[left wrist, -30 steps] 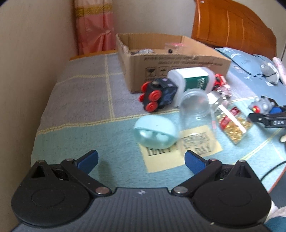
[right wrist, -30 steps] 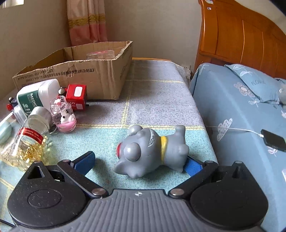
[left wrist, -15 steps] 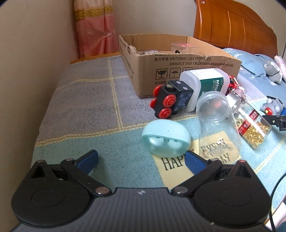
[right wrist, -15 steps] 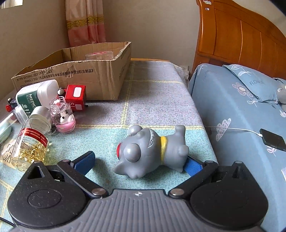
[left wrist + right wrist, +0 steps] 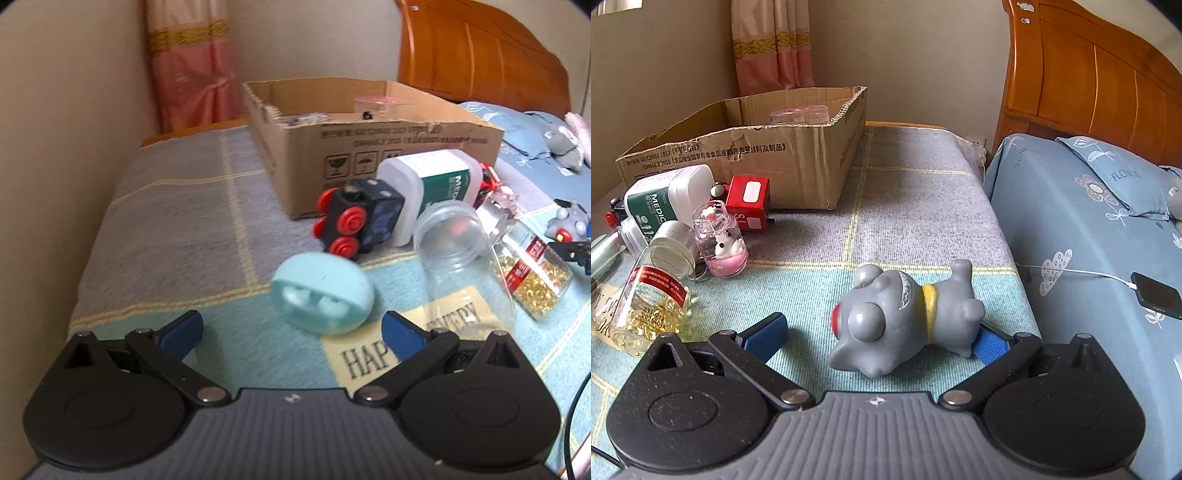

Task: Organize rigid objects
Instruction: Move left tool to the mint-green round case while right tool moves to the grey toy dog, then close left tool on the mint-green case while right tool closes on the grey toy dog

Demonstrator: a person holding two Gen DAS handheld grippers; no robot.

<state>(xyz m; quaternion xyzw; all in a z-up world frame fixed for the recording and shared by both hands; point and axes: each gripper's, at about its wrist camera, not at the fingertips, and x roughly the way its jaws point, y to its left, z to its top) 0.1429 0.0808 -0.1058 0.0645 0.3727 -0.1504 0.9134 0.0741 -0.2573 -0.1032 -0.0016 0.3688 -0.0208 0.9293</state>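
On the checked blanket [image 5: 916, 206], the right gripper [image 5: 882, 338] sits with fingers spread wide around a grey toy dog [image 5: 905, 317] lying on its side, one blue pad right against its hind end, the other apart from its head. Over to the left gripper [image 5: 291, 330], jaws wide open, a mint-green case [image 5: 321, 293] just ahead between them, untouched. Behind it a black toy train [image 5: 358, 221], jars, and the cardboard box [image 5: 369, 136].

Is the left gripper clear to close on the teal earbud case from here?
Probably yes. The left gripper is open, the teal earbud case lies just ahead between its fingers, and nothing blocks the path; the black toy train sits behind it.
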